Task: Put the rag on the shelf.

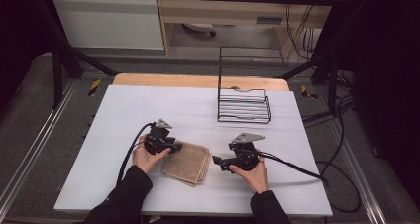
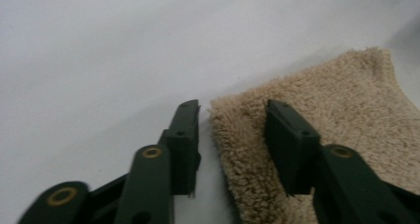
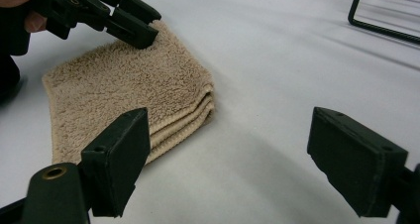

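High view: the table (image 1: 124, 110) fills the middle of the frame, white on top. Left of centre, the left hand (image 1: 144, 157) holds the left gripper (image 1: 174, 147), which points right, its tips at the upper left corner of the towel (image 1: 187, 163). The towel, tan and folded, lies flat in the lower middle of the frame, between the two grippers. Right of it, the right hand (image 1: 253, 173) holds the right gripper (image 1: 216, 160), which points left, tips just beside the towel's right edge and apart from it. At upper right of the table stands a black wire rack (image 1: 244, 105), well apart from the towel.

Left gripper view: the left gripper (image 2: 233, 130) straddles the towel's (image 2: 341, 110) corner; one jaw stands on bare table at centre left, the other over the pile at centre right. A gap shows between the pads and the cloth edge, so the grip is released, not clenched.

Right gripper view: the left gripper (image 3: 133, 28) rests at the towel's (image 3: 129, 90) far corner, upper left of the frame. The right gripper (image 3: 228, 159) stands wide apart at the bottom, nothing between its pads; the towel's folded edge lies just beyond the left-hand jaw. The rack (image 3: 386, 11) shows at upper right.
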